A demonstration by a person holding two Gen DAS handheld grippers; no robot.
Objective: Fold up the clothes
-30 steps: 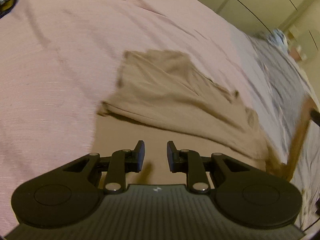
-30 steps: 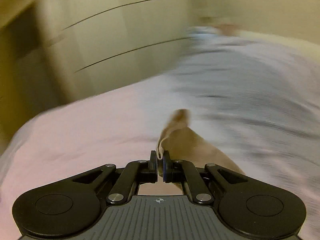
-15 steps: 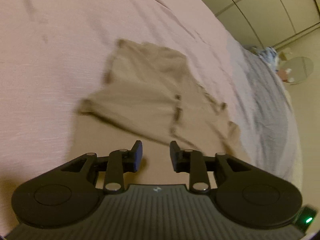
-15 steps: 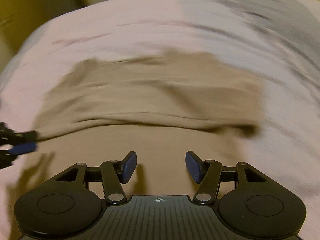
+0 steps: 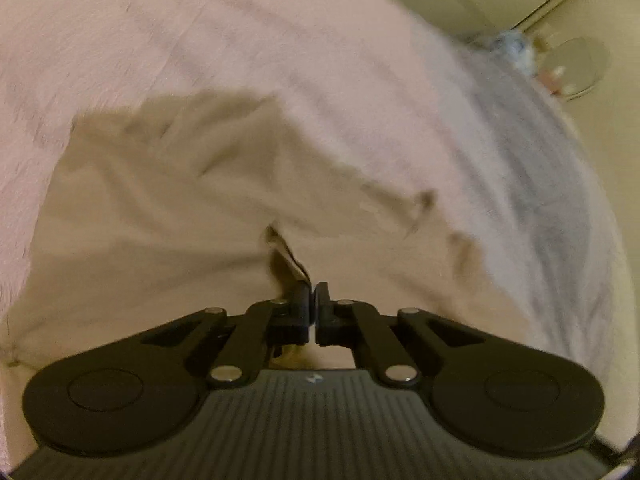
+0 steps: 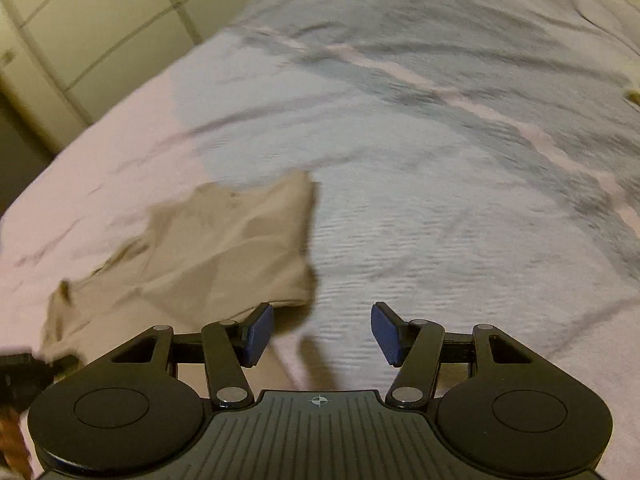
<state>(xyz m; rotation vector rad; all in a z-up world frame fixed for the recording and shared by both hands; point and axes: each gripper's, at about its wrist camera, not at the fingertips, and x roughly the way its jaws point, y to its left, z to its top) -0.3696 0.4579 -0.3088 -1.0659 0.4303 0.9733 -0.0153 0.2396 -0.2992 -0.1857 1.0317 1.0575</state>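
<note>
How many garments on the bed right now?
1. A single tan garment lies on the pink sheet, its edge pinched in the left gripper; the open right gripper hovers at its corner. Beyond the frames, more could be hidden.

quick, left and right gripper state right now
Left gripper: shut on the beige garment.
Right gripper: open, holding nothing.
</note>
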